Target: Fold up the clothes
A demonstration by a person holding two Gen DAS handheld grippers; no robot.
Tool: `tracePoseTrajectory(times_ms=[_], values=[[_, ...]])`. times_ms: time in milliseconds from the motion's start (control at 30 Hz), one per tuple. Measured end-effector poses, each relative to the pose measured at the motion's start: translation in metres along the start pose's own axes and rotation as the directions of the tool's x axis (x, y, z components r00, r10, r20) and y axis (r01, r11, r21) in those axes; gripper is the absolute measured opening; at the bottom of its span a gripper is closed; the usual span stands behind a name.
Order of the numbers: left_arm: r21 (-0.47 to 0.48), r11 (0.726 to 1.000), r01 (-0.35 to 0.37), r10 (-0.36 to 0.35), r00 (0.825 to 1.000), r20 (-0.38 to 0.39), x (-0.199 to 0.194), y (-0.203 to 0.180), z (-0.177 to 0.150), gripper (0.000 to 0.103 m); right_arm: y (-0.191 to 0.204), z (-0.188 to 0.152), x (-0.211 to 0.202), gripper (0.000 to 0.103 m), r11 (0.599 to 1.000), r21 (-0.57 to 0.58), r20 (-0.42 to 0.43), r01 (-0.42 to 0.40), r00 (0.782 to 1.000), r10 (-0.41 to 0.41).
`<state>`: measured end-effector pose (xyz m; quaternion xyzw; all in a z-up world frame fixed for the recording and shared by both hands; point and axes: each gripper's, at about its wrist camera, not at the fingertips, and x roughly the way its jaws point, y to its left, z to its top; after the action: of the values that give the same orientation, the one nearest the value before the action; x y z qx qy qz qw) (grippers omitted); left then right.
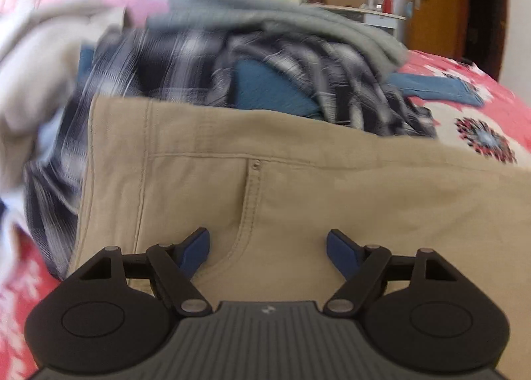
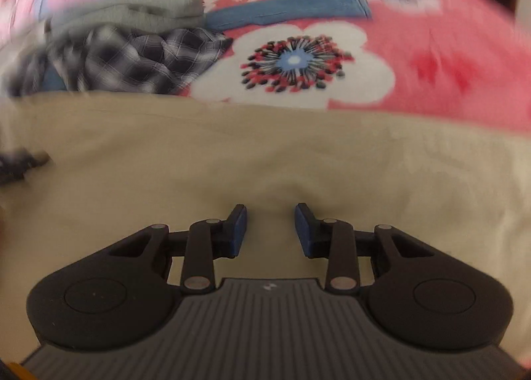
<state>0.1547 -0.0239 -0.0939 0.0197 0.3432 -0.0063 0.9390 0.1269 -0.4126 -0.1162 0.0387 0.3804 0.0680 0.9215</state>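
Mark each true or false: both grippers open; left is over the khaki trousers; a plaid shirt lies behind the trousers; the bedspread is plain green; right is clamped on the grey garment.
1. Both grippers are open. True: the left gripper and right gripper both show gaps between their pads.
2. Left is over the khaki trousers. True.
3. A plaid shirt lies behind the trousers. True.
4. The bedspread is plain green. False: pink-red with large white flowers.
5. Right is clamped on the grey garment. False: it holds nothing; that garment lies far off.
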Motion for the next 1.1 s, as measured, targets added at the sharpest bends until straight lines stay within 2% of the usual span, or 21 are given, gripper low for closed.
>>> tracePoseTrajectory(times_ms=[67,133,267,367,467,533,567,633,700,800,833,933,967,1067,1100], values=[[-0.005,1.0,-0.003,0.003,1.0,0.003,-0.012,0.002,0.001,0.078,-0.002,0.004,-0.012,0.035,0.999,0.019,0.0,0.041,0.999,-0.041],[-0.017,1.0,0.002,-0.002,1.0,0.007,-0.027,0.007,0.001,0.078,-0.008,0.003,-0.045,0.036,0.994,0.068,0.021,0.084,0.996,-0.086],[-0.071,0.996,0.06,-0.058,0.998,0.021,-0.08,0.039,-0.008,0.079,-0.034,-0.02,-0.148,0.038,0.978,0.186,0.145,0.095,0.982,-0.123],[-0.105,0.99,0.092,-0.09,0.996,0.026,-0.13,0.069,-0.024,0.08,-0.056,-0.061,-0.239,0.043,0.922,0.368,0.234,0.12,0.948,-0.217],[-0.15,0.979,0.135,-0.133,0.991,0.018,-0.174,0.098,-0.044,0.082,-0.078,-0.129,-0.312,0.049,0.802,0.59,0.274,0.095,0.911,-0.309],[-0.178,0.971,0.157,-0.16,0.987,-0.003,-0.199,0.113,-0.061,0.083,-0.093,-0.186,-0.347,0.052,0.687,0.725,0.278,0.036,0.898,-0.34],[-0.191,0.968,0.164,-0.17,0.985,-0.016,-0.209,0.119,-0.068,0.083,-0.098,-0.215,-0.355,0.052,0.626,0.78,0.272,0.002,0.9,-0.341],[-0.215,0.962,0.169,-0.183,0.982,-0.046,-0.228,0.128,-0.088,0.084,-0.105,-0.266,-0.354,0.053,0.496,0.867,0.246,-0.054,0.911,-0.33],[-0.229,0.96,0.164,-0.183,0.981,-0.069,-0.241,0.131,-0.108,0.084,-0.111,-0.317,-0.343,0.053,0.325,0.938,0.226,-0.12,0.923,-0.311],[-0.266,0.95,0.166,-0.203,0.972,-0.118,-0.251,0.134,-0.14,0.084,-0.116,-0.371,-0.317,0.054,0.115,0.965,0.261,-0.237,0.923,-0.283],[-0.299,0.939,0.172,-0.22,0.966,-0.138,-0.251,0.134,-0.151,0.084,-0.118,-0.381,-0.309,0.054,0.068,0.959,0.283,-0.275,0.918,-0.279],[-0.395,0.897,0.201,-0.284,0.945,-0.162,-0.247,0.13,-0.178,0.084,-0.122,-0.402,-0.284,0.054,-0.043,0.922,0.358,-0.384,0.891,-0.277],[-0.416,0.885,0.21,-0.3,0.94,-0.162,-0.245,0.128,-0.185,0.084,-0.123,-0.406,-0.279,0.054,-0.066,0.907,0.384,-0.417,0.88,-0.281],[-0.446,0.862,0.24,-0.339,0.928,-0.156,-0.242,0.117,-0.199,0.083,-0.126,-0.404,-0.265,0.054,-0.073,0.858,0.474,-0.509,0.839,-0.268],[-0.443,0.861,0.25,-0.347,0.925,-0.152,-0.242,0.113,-0.202,0.083,-0.128,-0.401,-0.26,0.055,-0.069,0.85,0.491,-0.522,0.833,-0.254]])
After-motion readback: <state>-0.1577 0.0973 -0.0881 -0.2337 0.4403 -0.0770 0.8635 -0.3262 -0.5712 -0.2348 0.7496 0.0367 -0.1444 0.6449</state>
